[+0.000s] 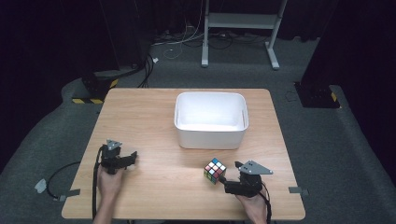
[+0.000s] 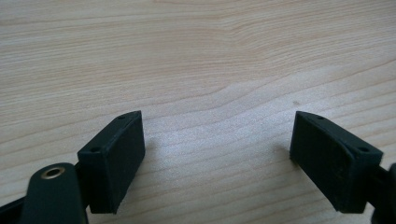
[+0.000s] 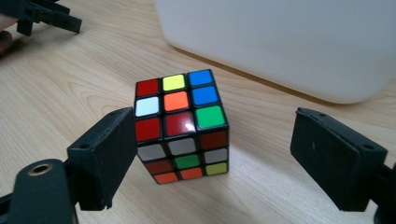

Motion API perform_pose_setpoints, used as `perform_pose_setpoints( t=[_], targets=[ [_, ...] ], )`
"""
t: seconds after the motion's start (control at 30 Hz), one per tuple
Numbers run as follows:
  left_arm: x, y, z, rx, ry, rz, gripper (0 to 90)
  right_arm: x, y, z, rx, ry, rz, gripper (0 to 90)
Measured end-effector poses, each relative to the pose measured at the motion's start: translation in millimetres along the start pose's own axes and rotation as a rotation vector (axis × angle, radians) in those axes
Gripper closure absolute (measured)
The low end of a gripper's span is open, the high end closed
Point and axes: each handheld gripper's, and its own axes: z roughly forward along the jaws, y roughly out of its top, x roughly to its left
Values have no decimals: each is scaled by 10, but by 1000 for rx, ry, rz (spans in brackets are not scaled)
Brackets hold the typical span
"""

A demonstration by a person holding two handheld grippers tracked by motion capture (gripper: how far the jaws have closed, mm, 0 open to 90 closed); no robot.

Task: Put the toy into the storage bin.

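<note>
On the bench [image 1: 154,116], near its front edge, the cube [image 1: 215,170] stands just in front of the white bin [image 1: 211,135]. The right hand-held gripper [image 3: 205,154] has its jaws wide apart, the cube between them nearer one jaw. The left hand-held gripper [image 2: 217,149], well apart, gapes over bare wood.

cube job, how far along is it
Early. Done: the right tool has its open jaws on either side of the puzzle cube, which sits on the table. In hand: closing on it; nothing is gripped yet. Left: probably lifting it into the white bin, which looks empty. The left tool rests open, apart.
</note>
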Motion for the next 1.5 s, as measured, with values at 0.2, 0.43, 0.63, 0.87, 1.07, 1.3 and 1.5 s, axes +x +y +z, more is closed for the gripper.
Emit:
perform_pose_setpoints(
  t=[0.2,0.43,0.63,0.87,1.07,1.3,1.5],
  targets=[
    [0,0,0,0,-1,0,181,55,36,60,3,16,-20,149],
    [0,0,0,0,0,0,181,124,70,145,17,34,-41,149],
    [0,0,0,0,0,0,181,139,97,232,23,45,-50,150],
    [0,0,0,0,0,0,181,158,131,336,40,46,-72,152],
    [0,0,0,0,0,0,181,173,148,394,51,44,-72,155],
    [0,0,0,0,0,0,181,155,135,490,75,44,-63,161],
    [0,0,0,0,0,0,181,109,115,561,99,47,-56,171]
  ],
)
